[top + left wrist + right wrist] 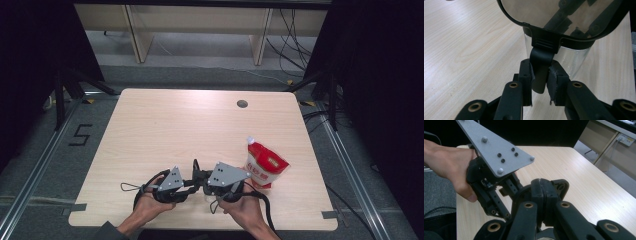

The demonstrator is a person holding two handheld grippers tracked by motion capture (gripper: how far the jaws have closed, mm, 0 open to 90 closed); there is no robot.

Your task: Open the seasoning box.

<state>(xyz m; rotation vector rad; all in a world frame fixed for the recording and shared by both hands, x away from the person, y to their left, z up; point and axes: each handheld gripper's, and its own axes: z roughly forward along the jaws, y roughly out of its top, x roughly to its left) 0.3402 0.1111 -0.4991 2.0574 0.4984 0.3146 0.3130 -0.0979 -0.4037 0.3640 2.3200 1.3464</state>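
In the left gripper view, my left gripper [539,68] is shut on a black tab [541,58] that hangs from the black rim of a smoky clear lid [554,17]. Behind the tab stands a clear container [574,60] on the wooden table. The right gripper [541,183] has its jaws pressed together with nothing between them. Close to its left are the left gripper's grey plate [496,152] and the hand [446,162] that holds it. In the high view, the left gripper [192,181] and right gripper [206,179] meet tip to tip near the table's front edge.
A red and white pouch [264,167] lies to the right of the grippers. The light wooden table [175,125] has a round cable hole [242,104] at the back. Dark curtains flank the table, and cables trail on the floor to the right.
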